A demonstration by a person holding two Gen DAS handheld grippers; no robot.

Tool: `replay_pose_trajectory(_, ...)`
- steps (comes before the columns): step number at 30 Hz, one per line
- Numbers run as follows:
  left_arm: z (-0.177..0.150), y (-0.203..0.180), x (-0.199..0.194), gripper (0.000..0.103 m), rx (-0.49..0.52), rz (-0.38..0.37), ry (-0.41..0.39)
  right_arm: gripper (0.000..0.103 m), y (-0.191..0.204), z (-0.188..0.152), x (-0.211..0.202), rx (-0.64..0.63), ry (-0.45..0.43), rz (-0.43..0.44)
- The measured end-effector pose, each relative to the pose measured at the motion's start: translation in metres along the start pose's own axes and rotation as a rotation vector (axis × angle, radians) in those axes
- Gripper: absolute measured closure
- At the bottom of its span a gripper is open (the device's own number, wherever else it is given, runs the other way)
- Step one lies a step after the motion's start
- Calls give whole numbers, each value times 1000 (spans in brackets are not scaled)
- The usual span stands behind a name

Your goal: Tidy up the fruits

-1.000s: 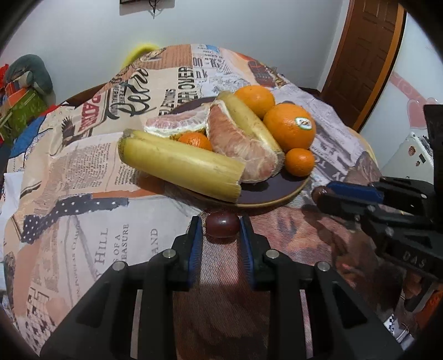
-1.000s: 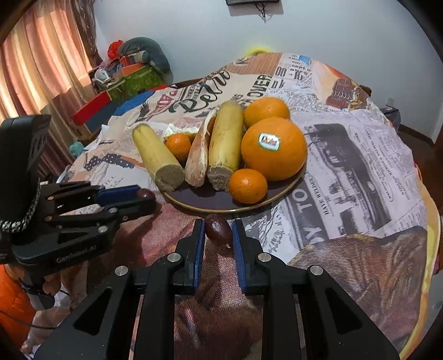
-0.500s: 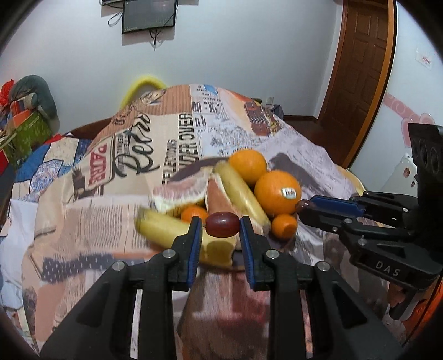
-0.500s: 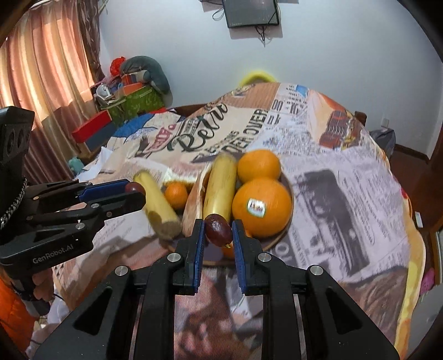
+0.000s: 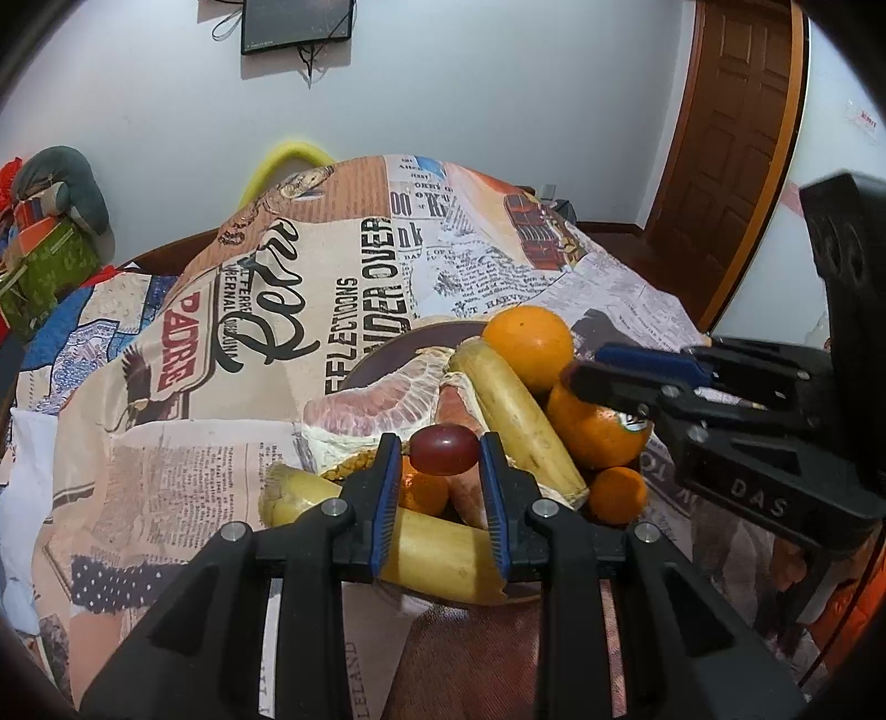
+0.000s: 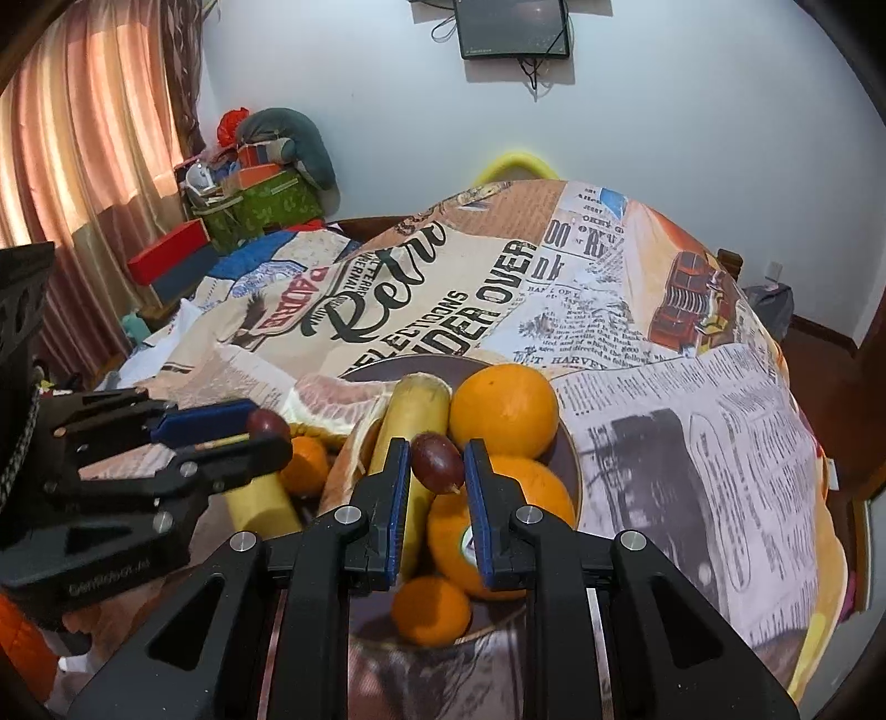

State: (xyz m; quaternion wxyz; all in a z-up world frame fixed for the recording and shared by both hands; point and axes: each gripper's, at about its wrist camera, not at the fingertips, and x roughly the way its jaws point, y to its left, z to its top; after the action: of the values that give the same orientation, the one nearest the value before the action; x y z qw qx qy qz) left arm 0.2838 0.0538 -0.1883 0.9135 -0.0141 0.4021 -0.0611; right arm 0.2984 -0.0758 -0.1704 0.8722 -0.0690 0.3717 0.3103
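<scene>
Left gripper (image 5: 443,471): clamped on a dark red grape (image 5: 444,450), held above the near side of the fruit plate (image 5: 387,354); seen from the right wrist camera it enters from the left with the grape (image 6: 267,423) at its tips.
Right gripper (image 6: 437,471): closed on a second dark red grape (image 6: 436,462), stem end down, hanging over the middle of the plate (image 6: 570,443); from the left wrist camera its body (image 5: 720,399) reaches in from the right, above the stickered orange.
Plate: dark and round, set on a newspaper-print tablecloth (image 5: 310,288), loaded with fruit.
Fruit on the plate: two peeled banana pieces (image 5: 515,415) (image 5: 432,545), peeled pomelo segments (image 5: 376,404), a large orange (image 5: 529,346) at the back, a stickered orange (image 5: 592,432) beside it, a small mandarin (image 5: 616,494) at the right rim and another (image 5: 423,493) between the banana and the pomelo.
Room: wall-mounted screen (image 5: 298,25), wooden door (image 5: 736,138), pink curtain (image 6: 83,138), stacked boxes (image 6: 260,199) in the corner.
</scene>
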Motion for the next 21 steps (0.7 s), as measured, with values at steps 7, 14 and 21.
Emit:
replay_pose_trajectory(7, 0, 3, 10, 76, -6, 2, 24, 85, -2, 3, 7, -7, 8, 4)
replay_pose_trajectory(14, -1, 0, 5, 58, -7, 10, 33, 84, -7, 2, -7, 21, -11, 13)
replay_pose_trajectory(21, 6, -7, -40, 58, -20, 17, -49, 84, -2, 5, -44, 35, -65, 6)
